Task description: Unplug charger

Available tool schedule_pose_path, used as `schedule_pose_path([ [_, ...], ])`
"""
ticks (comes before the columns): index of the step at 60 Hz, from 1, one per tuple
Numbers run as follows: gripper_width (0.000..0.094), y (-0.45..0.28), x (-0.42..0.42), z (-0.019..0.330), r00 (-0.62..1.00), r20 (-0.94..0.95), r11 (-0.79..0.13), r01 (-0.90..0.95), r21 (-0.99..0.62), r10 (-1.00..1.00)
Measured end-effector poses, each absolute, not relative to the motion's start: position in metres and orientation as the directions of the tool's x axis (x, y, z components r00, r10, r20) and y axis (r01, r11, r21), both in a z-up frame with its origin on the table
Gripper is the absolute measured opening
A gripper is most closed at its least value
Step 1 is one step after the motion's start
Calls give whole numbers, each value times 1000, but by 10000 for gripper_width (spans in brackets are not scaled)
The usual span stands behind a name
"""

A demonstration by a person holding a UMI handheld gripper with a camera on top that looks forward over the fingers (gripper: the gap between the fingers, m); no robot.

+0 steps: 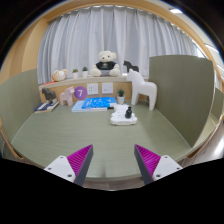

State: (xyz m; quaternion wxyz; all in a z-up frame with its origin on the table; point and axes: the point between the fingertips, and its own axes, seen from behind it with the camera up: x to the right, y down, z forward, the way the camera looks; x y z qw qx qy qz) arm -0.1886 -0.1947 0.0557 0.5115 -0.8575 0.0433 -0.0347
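Observation:
A white charger (128, 111) sits plugged into a white power strip (122, 119) on the green table (100, 140), far ahead of my fingers and slightly right of centre. My gripper (112, 160) is open, its two fingers spread wide with magenta pads (76, 161) showing, and nothing is between them. The gripper is well short of the charger, over the near part of the table.
Green partition panels (180, 80) wall the table's right and left sides. At the back stand a white teddy bear (107, 64), a white toy horse (140, 86), a small potted plant (121, 96), a blue mat (95, 104) and a shelf with small items. Curtains hang behind.

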Motion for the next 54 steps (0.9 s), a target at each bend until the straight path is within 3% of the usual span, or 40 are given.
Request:
schedule_pose_path([
  [20, 703, -3, -97, 34, 993, 64, -459, 10, -888, -102],
  [28, 520, 43, -83, 13, 995, 46, -482, 0, -876, -83],
  [30, 336, 48, -79, 5, 995, 46, -498, -4, -867, -88],
  [33, 222, 54, -88, 5, 999, 13, -488, -15, -873, -53],
  [50, 82, 56, -86, 0, 994, -62, -518, -98, -850, -86],
  [54, 57, 57, -86, -2, 996, -43, -566, -80, -820, -78],
])
